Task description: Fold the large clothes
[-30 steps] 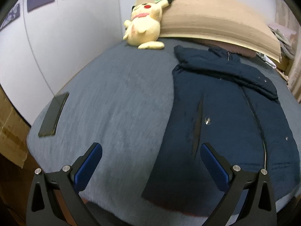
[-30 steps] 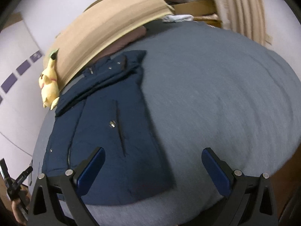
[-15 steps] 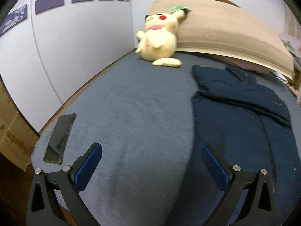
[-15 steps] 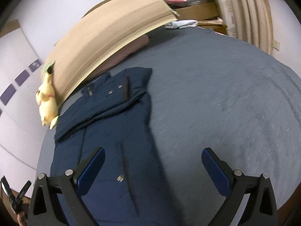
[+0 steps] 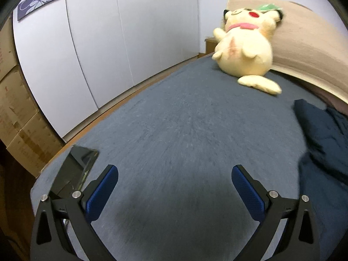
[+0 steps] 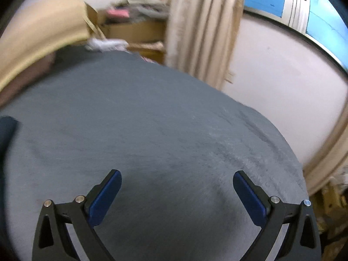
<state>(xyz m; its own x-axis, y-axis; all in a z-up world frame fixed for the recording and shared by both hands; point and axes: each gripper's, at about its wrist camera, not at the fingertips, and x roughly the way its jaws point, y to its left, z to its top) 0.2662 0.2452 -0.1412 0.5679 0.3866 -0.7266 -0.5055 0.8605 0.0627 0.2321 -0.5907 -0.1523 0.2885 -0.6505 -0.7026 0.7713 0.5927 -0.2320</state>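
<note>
Navy jacket [image 5: 324,139] lies rumpled on bed, both grippers [image 5: 174,181] [image 6: 177,184] spread wide, empty.

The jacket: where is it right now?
The jacket lies on the bed at the left wrist view's right edge, below the plush toy.

home bedroom; bed [image 5: 184,126], wardrobe [image 5: 97,43]

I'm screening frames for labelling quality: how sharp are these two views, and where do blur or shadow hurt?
Left wrist view: plush toy and jacket edges smear slightly, and a dark shadow lies on the bedspread between the open fingers. Right wrist view: stronger motion blur, headboard and curtain streaked; fisheye bends both.
</note>
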